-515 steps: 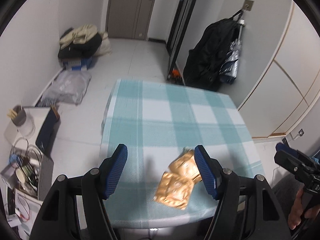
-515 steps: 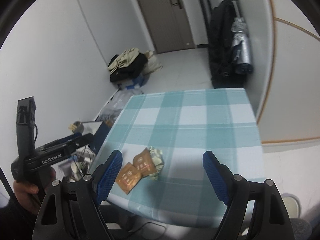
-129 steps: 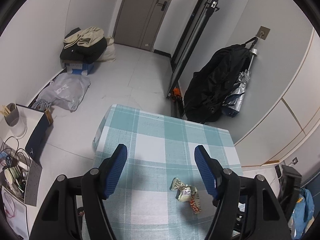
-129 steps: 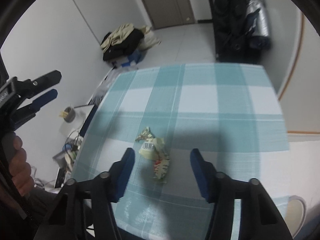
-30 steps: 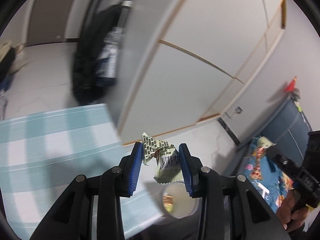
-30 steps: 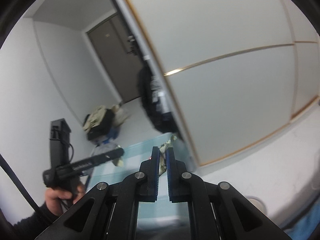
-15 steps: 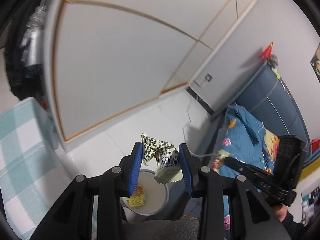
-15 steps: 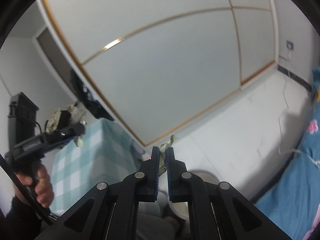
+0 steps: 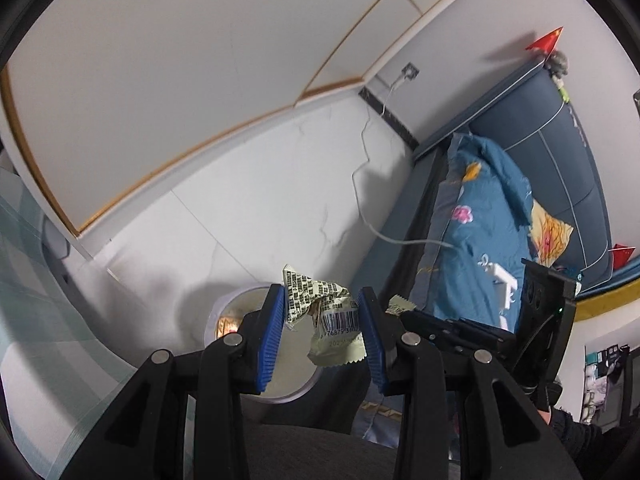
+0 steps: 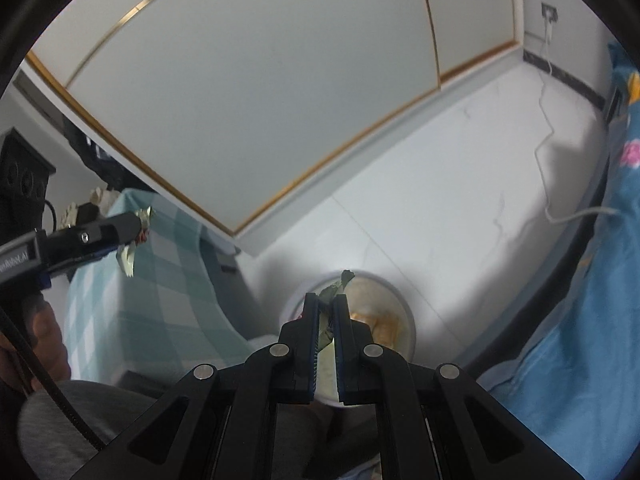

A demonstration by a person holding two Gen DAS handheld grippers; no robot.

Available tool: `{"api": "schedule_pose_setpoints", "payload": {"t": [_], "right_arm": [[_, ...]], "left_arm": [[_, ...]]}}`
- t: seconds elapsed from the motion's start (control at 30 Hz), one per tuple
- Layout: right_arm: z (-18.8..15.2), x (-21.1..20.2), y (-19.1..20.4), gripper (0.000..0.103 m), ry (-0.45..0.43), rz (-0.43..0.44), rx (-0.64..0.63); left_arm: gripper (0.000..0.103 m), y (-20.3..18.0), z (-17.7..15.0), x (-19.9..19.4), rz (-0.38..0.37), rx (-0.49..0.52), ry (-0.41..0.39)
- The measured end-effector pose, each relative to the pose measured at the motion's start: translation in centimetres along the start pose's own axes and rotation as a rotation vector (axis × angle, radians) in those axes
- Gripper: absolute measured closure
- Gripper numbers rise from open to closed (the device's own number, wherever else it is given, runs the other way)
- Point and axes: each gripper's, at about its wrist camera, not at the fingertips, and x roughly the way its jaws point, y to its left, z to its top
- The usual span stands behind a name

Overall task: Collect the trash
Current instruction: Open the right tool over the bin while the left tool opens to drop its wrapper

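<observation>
My left gripper [image 9: 322, 312] is shut on a crumpled pale green wrapper with a barcode [image 9: 332, 320]. It hangs above the white trash bin [image 9: 216, 312] on the floor, which holds orange wrappers [image 9: 226, 325]. My right gripper [image 10: 327, 312] is shut on a thin pale green wrapper [image 10: 338, 286] directly over the same bin [image 10: 404, 304], with orange wrappers [image 10: 380, 322] inside. The left gripper with its wrapper [image 10: 128, 258] also shows at the left of the right wrist view. The right gripper [image 9: 404, 312] shows beside the left one in the left wrist view.
The table with the teal checked cloth [image 10: 160, 288] stands left of the bin. A bed with a blue floral quilt [image 9: 480, 232] is on the right. White cupboard doors [image 10: 260, 80] line the wall. A white cable [image 9: 360, 184] runs across the floor.
Both grippers have swung from the table towards the floor and now hang over the white bin. Each still holds its wrapper. The right gripper has come close beside the left.
</observation>
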Motion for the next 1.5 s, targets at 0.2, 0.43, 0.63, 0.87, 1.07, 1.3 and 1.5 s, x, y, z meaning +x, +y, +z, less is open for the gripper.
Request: {"api": "schedule_pose_setpoints", "payload": {"t": [0.2,0.43,0.63,0.87,1.07,1.3,1.5], "right_arm": [[-1.1,3.9,-0.8,0.094,0.113,0.003,0.015],[-2.4,6.0,-1.3,0.082,0.213,0.006,-0.002],[-2.5,5.0,-2.3,0.069,0.197,0.002,0.031],[-2.1,2.6,-3.6,0.052,0.101,-0.018,0.072],[-1.9,2.3,-4.1,0.051,0.08,-0.005,0.112],[-1.5,2.2,-4.5,0.049,0.077,0.005,0.133],[-1.5,1.5,-4.7,0.048,0.074,0.014,0.133]], "left_arm": [[0.071,1.6,0.2,2.7,-0.008,-0.033,0.082],[0.071,2.0,0.1,5.6,-0.013,-0.007,0.187],[0.071,1.5,0.3,7.6,-0.006,0.047,0.255],[0.071,1.4,-0.6,9.8,0.013,0.095,0.337],[0.07,1.4,-1.2,10.6,0.064,0.113,0.381],[0.035,1.3,-1.9,11.0,0.066,0.118,0.427],[0.031,1.4,-1.9,9.6,0.1,0.125,0.38]]}}
